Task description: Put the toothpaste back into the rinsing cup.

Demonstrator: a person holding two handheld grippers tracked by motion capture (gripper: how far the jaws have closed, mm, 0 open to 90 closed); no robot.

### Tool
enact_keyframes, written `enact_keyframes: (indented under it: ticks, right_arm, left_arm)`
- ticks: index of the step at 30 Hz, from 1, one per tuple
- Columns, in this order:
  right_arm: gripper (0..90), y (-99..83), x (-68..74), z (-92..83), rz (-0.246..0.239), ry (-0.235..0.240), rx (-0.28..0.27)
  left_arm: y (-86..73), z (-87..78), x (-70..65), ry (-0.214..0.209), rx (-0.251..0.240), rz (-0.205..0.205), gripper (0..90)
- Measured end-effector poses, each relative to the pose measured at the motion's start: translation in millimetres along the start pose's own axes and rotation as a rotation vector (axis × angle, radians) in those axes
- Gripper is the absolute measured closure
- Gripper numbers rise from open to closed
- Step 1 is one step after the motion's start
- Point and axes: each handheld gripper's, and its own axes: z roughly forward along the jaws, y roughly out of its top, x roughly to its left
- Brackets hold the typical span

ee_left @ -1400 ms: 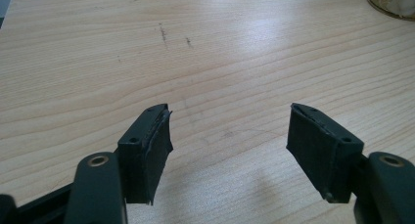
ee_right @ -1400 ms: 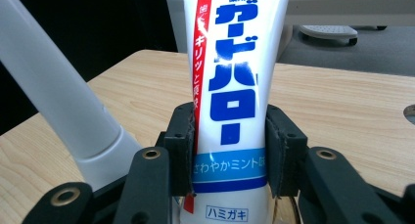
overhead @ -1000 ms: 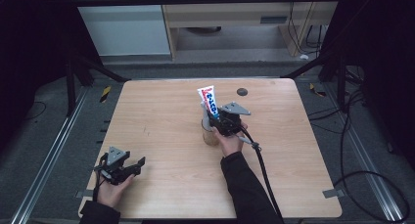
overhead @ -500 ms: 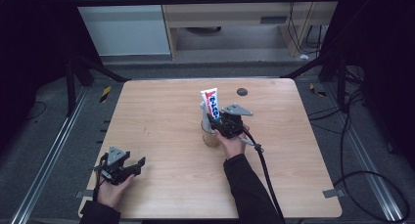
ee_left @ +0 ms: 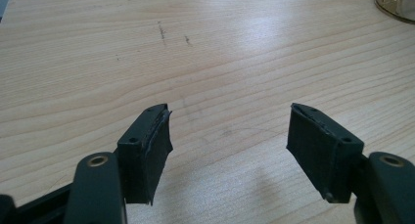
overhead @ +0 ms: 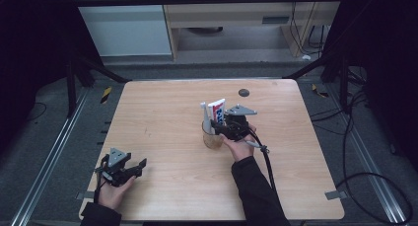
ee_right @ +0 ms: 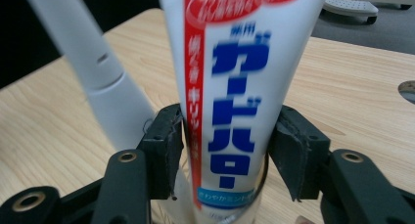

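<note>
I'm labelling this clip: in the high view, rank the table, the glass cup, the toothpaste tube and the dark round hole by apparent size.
1. Table
2. Glass cup
3. Toothpaste tube, close to the cup, partly hidden inside it, so unsure
4. Dark round hole

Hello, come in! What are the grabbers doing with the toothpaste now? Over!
Right gripper jaws just opening, toothpaste tube between them, standing in the glass cup. Left gripper open, low over bare table. White toothbrush handle close beside tube.

Lab: framed test table (overhead: 162, 102), cables (overhead: 355, 132)
</note>
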Motion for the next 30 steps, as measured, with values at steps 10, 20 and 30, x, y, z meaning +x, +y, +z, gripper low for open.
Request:
enact_keyframes:
  ticks: [10, 20, 30]
  right_arm:
    - [38.3, 4.2, 1.2, -19.6, -0.021, 0.008, 0.015]
    - [19.1, -13.5, -9.2, -45.1, -0.038, 0.022, 0.072]
    - [12.0, -56.6, -26.9, -73.8, -0.082, -0.007, 0.153]
  left_arm:
    - [0.1, -0.3, -0.5, 0.0, -0.001, 0.002, 31.4]
    - [-0.4, -0.1, -1.5, 0.003, 0.007, 0.003, 31.2]
    - [-0.8, 0.2, -1.2, 0.0, 0.011, 0.002, 30.5]
